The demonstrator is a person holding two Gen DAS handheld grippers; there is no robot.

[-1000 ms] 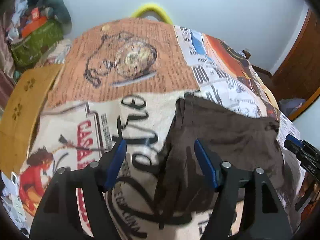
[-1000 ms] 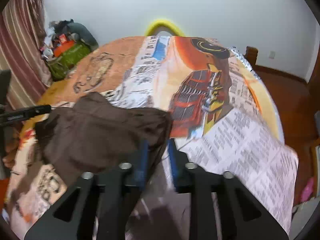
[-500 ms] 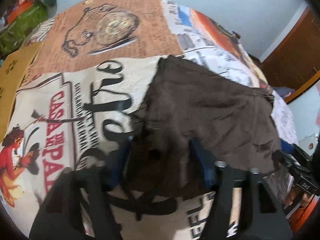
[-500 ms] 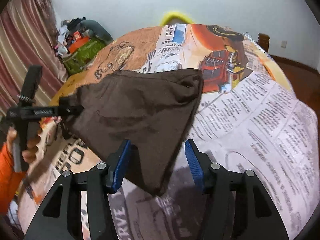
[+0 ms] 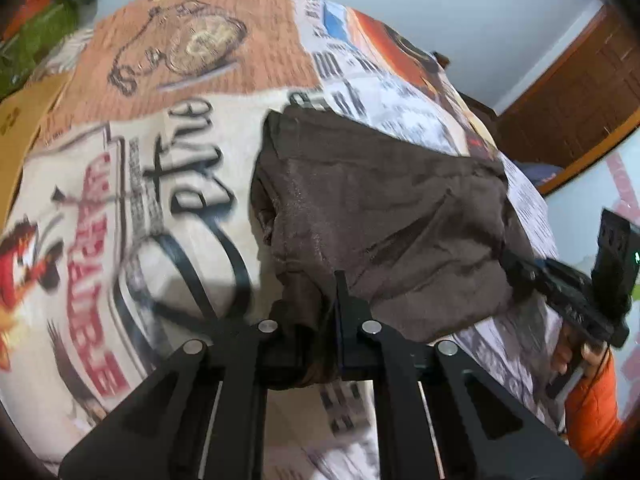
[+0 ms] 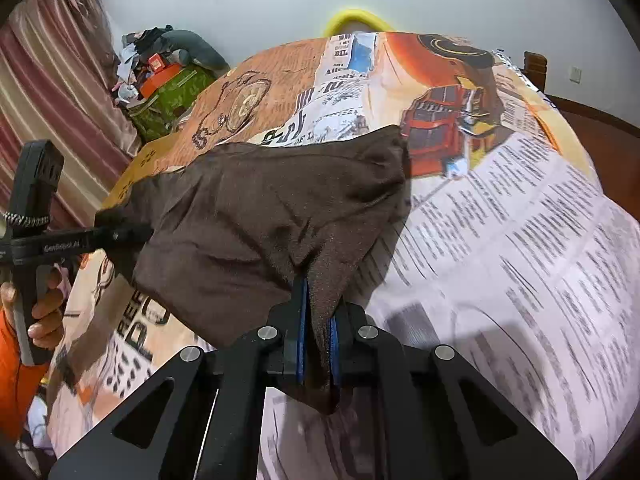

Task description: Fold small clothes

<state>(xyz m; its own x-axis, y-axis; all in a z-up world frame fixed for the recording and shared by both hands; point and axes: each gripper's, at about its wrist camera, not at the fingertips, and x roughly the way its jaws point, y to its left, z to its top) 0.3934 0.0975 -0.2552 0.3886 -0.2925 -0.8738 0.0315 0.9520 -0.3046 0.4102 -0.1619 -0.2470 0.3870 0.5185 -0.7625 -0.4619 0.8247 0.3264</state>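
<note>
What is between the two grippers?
The brown cloth stretches from the left hand-held gripper to the right hand-held gripper, both pinching it. The right wrist view shows it.

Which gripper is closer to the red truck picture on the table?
Right. The right gripper pinches the brown cloth's corner on the side by the red truck picture. The left gripper grips the cloth's far corner, away from it.
</note>
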